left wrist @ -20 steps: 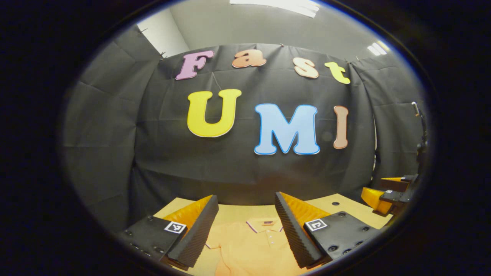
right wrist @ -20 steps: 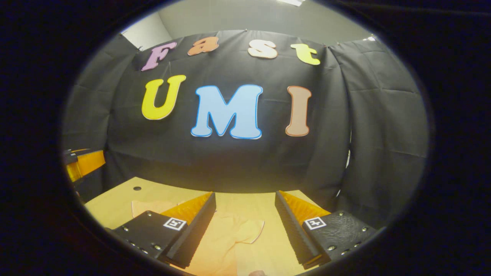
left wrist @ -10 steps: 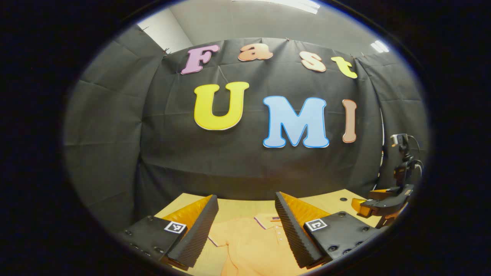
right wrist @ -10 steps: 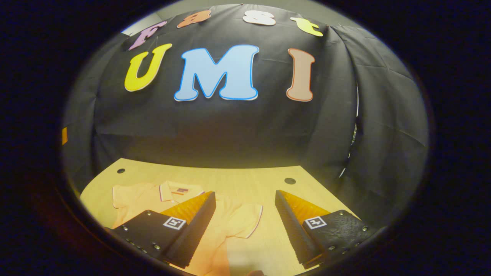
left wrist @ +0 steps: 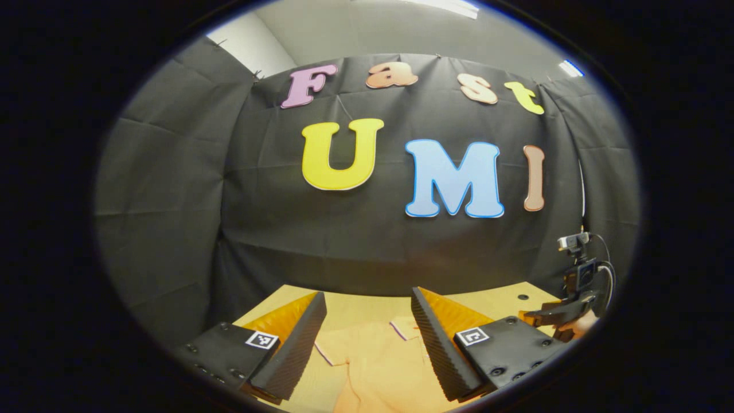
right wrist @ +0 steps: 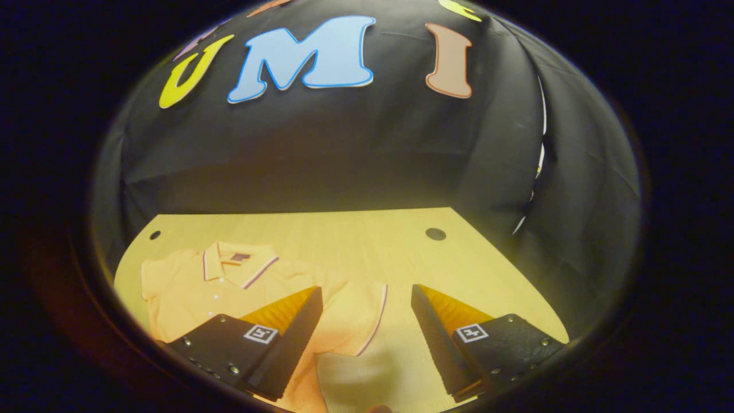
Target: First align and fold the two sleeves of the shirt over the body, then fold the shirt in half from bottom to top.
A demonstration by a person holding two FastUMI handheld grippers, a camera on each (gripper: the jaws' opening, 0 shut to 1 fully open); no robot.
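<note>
An orange polo shirt [right wrist: 229,284] lies flat on the wooden table [right wrist: 355,241], collar toward the back wall. In the right gripper view its right sleeve [right wrist: 358,315] with a striped cuff spreads out between the fingers of my right gripper [right wrist: 367,304], which stands open above it. In the left gripper view the shirt [left wrist: 373,361] lies under my left gripper [left wrist: 369,312], also open, with the left sleeve cuff [left wrist: 324,353] beside the left finger. The right gripper [left wrist: 550,314] and the hand holding it show at the far right of that view.
The table [left wrist: 355,304] ends at the black cloth wall behind. Round holes [right wrist: 435,233] sit in the tabletop near its back corners. Bare wood lies to the right of the shirt in the right gripper view.
The right gripper has tilted down and come closer, so more of the shirt and table show. The left gripper has shifted left slightly. Both stayed open.
</note>
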